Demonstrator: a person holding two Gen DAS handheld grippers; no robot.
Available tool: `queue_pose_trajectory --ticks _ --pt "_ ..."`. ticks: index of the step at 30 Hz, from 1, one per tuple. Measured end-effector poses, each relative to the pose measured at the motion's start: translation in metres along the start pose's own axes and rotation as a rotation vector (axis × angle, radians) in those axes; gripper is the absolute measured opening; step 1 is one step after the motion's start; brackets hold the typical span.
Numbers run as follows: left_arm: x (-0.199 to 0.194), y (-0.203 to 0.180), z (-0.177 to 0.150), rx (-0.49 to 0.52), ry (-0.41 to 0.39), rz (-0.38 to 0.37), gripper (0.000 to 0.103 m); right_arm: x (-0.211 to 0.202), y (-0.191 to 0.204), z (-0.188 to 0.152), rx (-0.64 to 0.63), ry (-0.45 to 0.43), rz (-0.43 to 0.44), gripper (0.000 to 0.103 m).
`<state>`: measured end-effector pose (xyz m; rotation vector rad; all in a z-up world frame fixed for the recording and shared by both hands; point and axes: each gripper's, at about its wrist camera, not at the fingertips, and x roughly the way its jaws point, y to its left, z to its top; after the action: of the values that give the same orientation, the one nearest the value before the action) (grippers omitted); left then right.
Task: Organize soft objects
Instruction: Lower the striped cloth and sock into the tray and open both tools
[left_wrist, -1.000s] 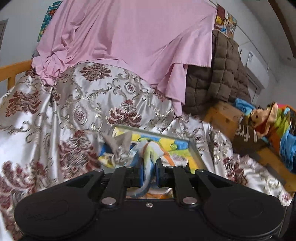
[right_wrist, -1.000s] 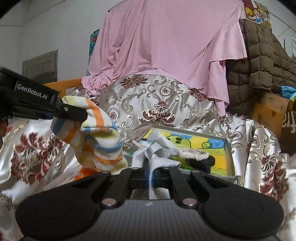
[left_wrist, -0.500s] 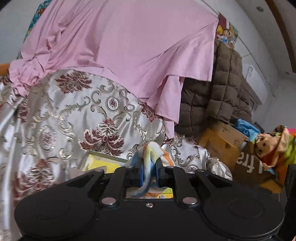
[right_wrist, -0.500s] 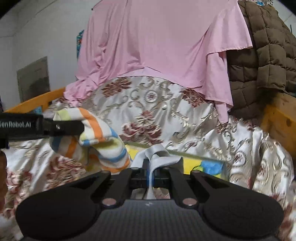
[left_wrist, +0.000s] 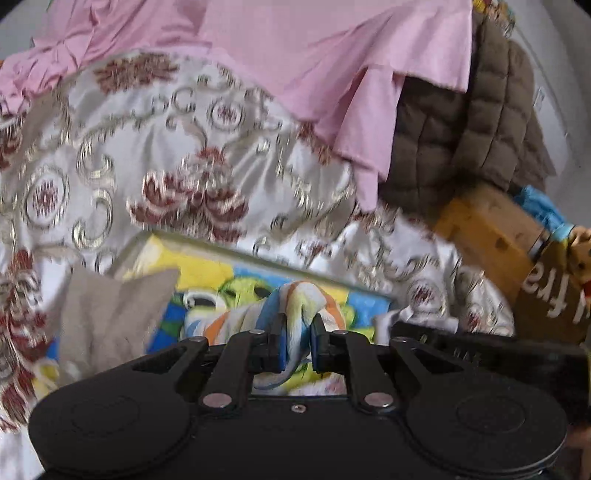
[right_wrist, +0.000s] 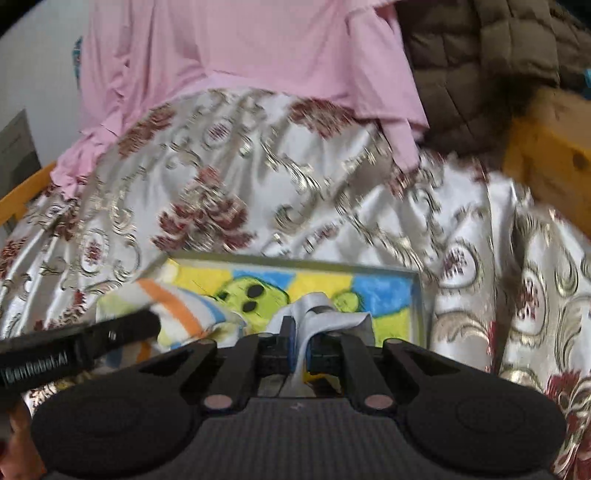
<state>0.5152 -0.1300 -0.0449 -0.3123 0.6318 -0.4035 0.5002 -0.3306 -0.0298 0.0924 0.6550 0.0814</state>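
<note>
Left claw: clamps the striped cloth, lower centre.
Right claw: pinches the grey cloth.
Tray: beneath both, on the patterned bedspread.

Soft, even daylight — motion-blurred fabric, fisheye-bent, dark-cornered edges.

A: Your support is a surface draped in a satin cloth, cream with maroon flowers and gold scrolls.

B: What do you have lying on it?

A: A shallow tray with a bright cartoon print, flat on the satin. A pink sheet overlaps the cloth's far side. A beige cloth covers the tray's left corner.
</note>
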Motion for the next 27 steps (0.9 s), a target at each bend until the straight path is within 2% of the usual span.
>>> queue_pose_trajectory --ticks 3,7,11,12,14,16,20,25,27 --pt "0.01 0.004 -0.014 -0.013 0.075 -0.017 0.013 0.004 -0.009 -0.008 0.017 0.014 -0.001 0.009" --pt "0.016 0.004 -0.028 0.008 0.124 -0.014 0.015 0.005 -0.018 -0.02 0.023 0.04 -0.003 0.017" --pt "0.013 0.002 -0.033 0.014 0.132 -0.005 0.02 -0.002 -0.021 -0.026 0.013 0.043 -0.01 0.04" --pt "0.01 0.002 -0.032 0.013 0.13 -0.002 0.022 -0.004 -0.022 -0.027 0.018 0.043 -0.01 0.042" --pt "0.005 0.0 -0.031 0.01 0.125 0.006 0.031 -0.01 -0.024 -0.028 0.029 0.04 -0.007 0.054" --pt "-0.002 -0.002 -0.028 0.005 0.112 0.02 0.041 -0.018 -0.025 -0.027 0.03 0.03 -0.008 0.061" --pt "-0.017 -0.01 -0.023 0.012 0.09 0.032 0.048 -0.036 -0.022 -0.023 0.011 0.003 -0.01 0.073" --pt "-0.042 -0.02 -0.016 0.012 0.047 0.047 0.07 -0.065 -0.016 -0.014 0.006 -0.038 -0.002 0.085" --pt "-0.055 -0.022 -0.013 0.009 0.023 0.048 0.073 -0.077 -0.013 -0.01 0.001 -0.06 -0.008 0.087"
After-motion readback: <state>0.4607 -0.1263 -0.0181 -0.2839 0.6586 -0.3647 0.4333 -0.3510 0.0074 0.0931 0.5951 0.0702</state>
